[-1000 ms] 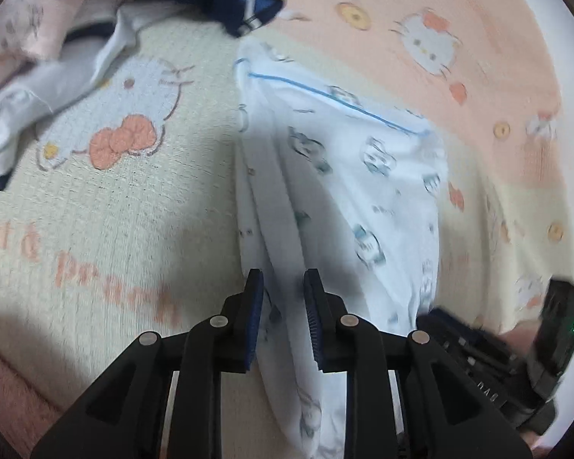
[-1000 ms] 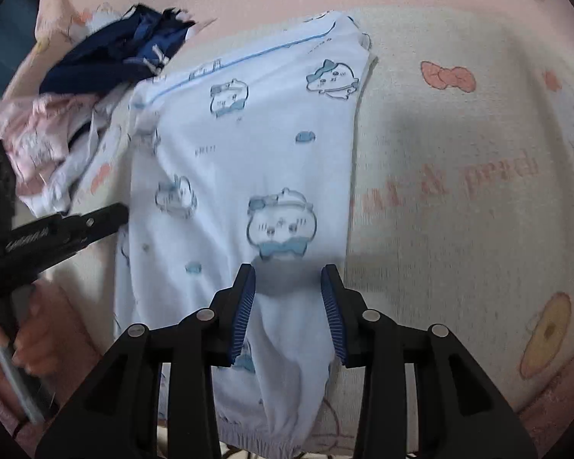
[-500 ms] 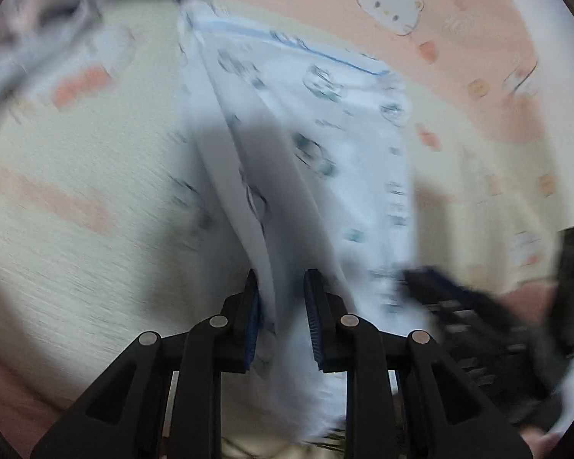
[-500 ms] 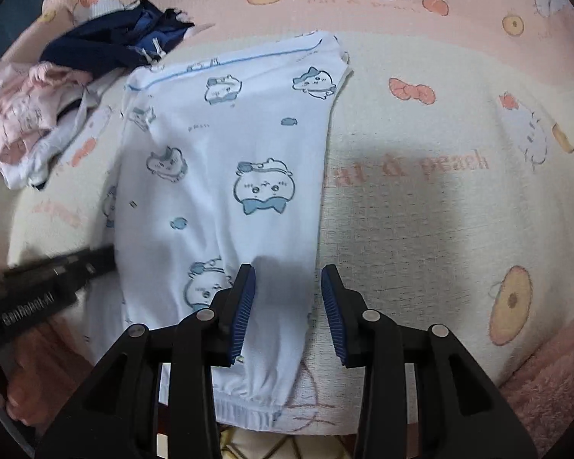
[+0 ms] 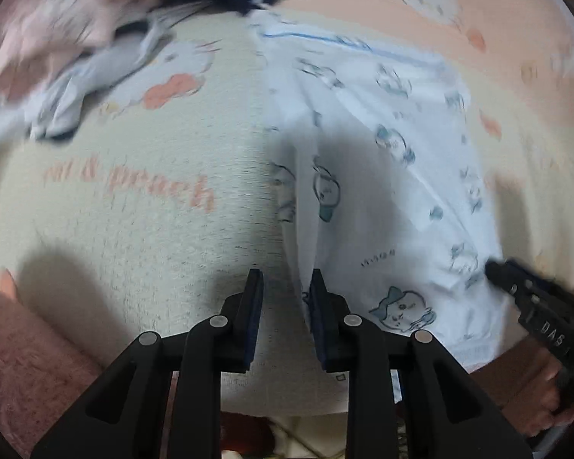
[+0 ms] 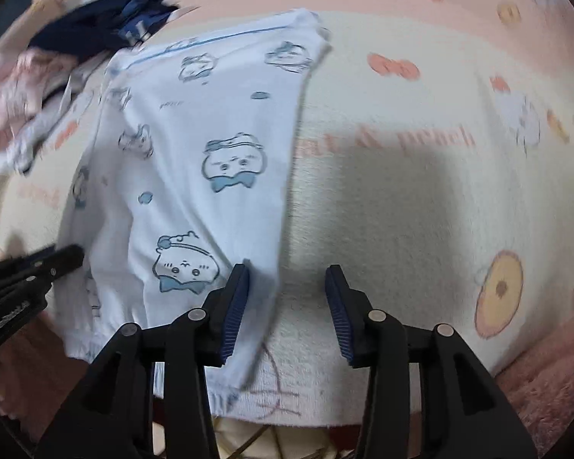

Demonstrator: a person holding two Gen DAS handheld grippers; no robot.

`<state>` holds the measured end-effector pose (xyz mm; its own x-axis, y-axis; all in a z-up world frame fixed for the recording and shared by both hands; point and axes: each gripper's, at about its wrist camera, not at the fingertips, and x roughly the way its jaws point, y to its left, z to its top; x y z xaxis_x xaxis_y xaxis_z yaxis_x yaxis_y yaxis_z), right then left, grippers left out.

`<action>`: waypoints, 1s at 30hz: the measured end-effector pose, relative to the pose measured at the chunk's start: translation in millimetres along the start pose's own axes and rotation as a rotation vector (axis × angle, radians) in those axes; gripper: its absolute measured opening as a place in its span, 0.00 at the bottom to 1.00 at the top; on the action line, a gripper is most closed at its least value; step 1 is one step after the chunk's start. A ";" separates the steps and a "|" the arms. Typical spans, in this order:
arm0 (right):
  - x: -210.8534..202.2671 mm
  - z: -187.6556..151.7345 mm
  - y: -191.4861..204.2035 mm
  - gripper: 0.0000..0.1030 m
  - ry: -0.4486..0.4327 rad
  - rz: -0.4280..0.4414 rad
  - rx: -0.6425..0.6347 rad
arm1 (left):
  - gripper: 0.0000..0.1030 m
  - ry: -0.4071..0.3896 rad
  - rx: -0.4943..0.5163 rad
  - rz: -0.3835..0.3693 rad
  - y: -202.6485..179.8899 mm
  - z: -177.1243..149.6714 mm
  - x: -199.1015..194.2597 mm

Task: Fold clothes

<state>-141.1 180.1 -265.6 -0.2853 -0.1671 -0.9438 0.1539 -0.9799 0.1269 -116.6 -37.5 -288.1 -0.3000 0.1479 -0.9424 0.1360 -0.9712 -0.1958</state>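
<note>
A white garment (image 5: 382, 191) printed with blue cartoon animals lies flat on the cream and pink blanket (image 5: 153, 248), its blue-piped end farthest from me. My left gripper (image 5: 286, 298) stands over its left fold. The cloth edge runs along the right finger, and bare blanket shows between the pads. In the right wrist view the garment (image 6: 210, 153) spreads up and to the left. My right gripper (image 6: 287, 294) is over its near right edge with its jaws opening. A strip of cloth lies just inside the left finger, and the pads do not press it.
A pile of pink, white and navy clothes (image 5: 76, 46) sits at the far left of the blanket (image 6: 401, 229). The other gripper (image 5: 524, 298) and a hand (image 5: 528, 394) show at the garment's right side. The blanket's near edge runs just below the fingers.
The cloth that hung between the left fingers now lies flat beside them. The right jaws have widened, and the garment's edge has slipped toward the right gripper's left finger. Both hands have shifted sideways.
</note>
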 end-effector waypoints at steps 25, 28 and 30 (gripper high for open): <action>-16.9 -10.6 0.8 0.41 -0.041 0.114 -0.055 | 0.28 0.040 0.050 -0.241 -27.6 -1.4 1.9; -2.8 -5.4 23.4 0.41 -0.030 0.085 -0.166 | 0.28 0.089 0.113 -0.164 -40.8 -14.3 7.8; 7.1 -15.8 24.5 0.41 0.036 0.042 -0.194 | 0.28 0.097 0.120 -0.129 -40.0 -16.0 8.2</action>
<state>-124.4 156.6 -274.0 -0.2412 -0.1995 -0.9498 0.3456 -0.9321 0.1080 -109.3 5.5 -292.4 -0.2145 0.2845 -0.9344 -0.0130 -0.9574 -0.2885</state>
